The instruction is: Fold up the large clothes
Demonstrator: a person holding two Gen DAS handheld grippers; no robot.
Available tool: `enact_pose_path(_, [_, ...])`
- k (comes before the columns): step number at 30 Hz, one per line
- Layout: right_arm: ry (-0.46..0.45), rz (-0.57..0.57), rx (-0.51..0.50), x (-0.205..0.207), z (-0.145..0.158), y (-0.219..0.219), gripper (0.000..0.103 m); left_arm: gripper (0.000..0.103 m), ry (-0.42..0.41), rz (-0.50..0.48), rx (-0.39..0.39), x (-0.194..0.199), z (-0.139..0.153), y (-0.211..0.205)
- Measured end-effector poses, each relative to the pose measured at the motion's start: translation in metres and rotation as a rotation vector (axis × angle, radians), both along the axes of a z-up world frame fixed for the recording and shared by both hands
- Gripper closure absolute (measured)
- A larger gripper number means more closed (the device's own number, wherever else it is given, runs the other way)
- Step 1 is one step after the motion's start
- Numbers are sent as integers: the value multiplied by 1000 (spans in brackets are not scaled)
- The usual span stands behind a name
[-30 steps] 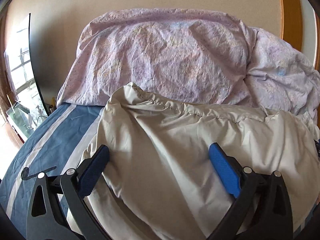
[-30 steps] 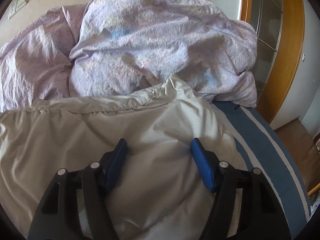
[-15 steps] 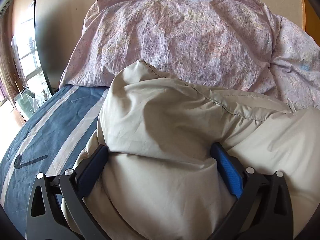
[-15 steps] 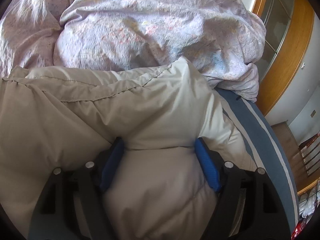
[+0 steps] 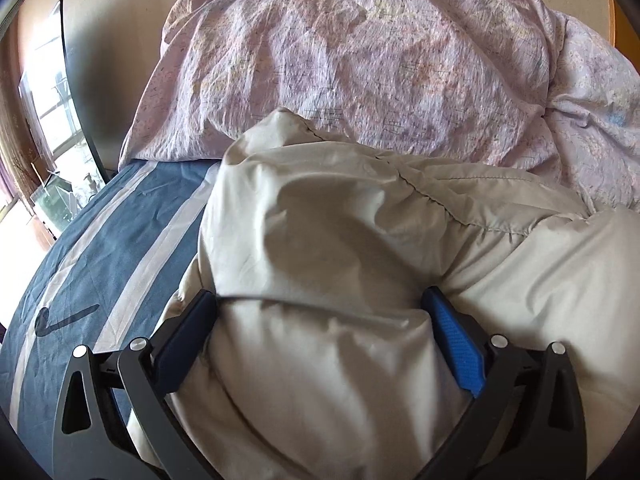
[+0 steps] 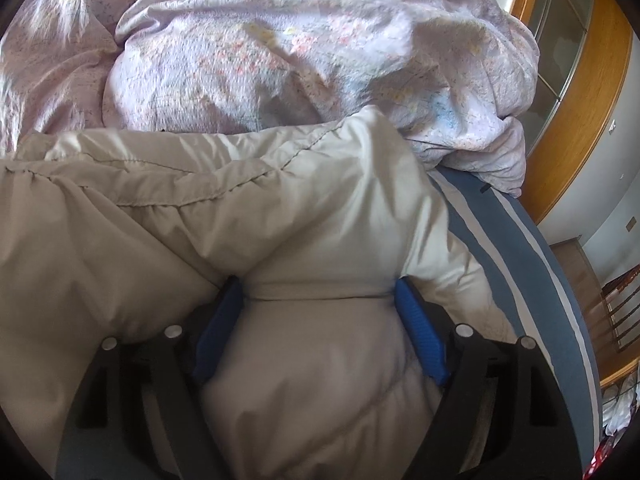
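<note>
A large beige padded jacket lies on the bed, bulging between my fingers in both views. My left gripper has its jaws wide apart, pushed down around a puffy fold near the jacket's left end. My right gripper is likewise open, with a bulge of the jacket filling the gap between its blue pads near the right end. A stitched seam runs across the jacket just beyond both grippers. The fingertips are partly buried in the fabric.
A crumpled lilac floral duvet is heaped right behind the jacket, also in the right wrist view. The blue striped bedsheet shows on the left and on the right. A wooden wardrobe stands right of the bed.
Both grippers have moved forward and down into the jacket. The flat fabric has bunched up into puffy folds between the jaws, and the jacket's far edge has been pushed toward the duvet.
</note>
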State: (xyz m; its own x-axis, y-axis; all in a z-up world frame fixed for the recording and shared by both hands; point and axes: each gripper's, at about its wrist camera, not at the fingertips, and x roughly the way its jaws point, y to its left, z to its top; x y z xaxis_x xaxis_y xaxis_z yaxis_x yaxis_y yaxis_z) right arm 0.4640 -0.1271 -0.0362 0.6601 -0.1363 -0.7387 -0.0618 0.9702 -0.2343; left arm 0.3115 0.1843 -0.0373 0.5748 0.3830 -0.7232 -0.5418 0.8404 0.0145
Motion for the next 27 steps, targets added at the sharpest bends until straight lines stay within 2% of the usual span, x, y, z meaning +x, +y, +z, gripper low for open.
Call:
enact_pose_path(2, [-38,-2,62,-11,12,-12,26,1,-55,3,1,-14,13,1])
enact_pose_path(4, [-68,-7,113,-21,20,-25,26,1,-77,21,37,-21,21,4])
enact_pose_path(8, [-45,1,95,-22,13,-30,29,1,-42,41,95,-17,19,8])
enact_pose_path(12, [-13,4,63,-16,4,-26,27,1,-9,59,44,-11,2,24])
enact_pose_path(21, [46,9,63,-3,-11,-29,21,1,-36,85,-125,-9,-20,52])
enact_pose_path(27, [49,18,60,0,-17,-31,16,1,-27,107,-83,-6,-25,45])
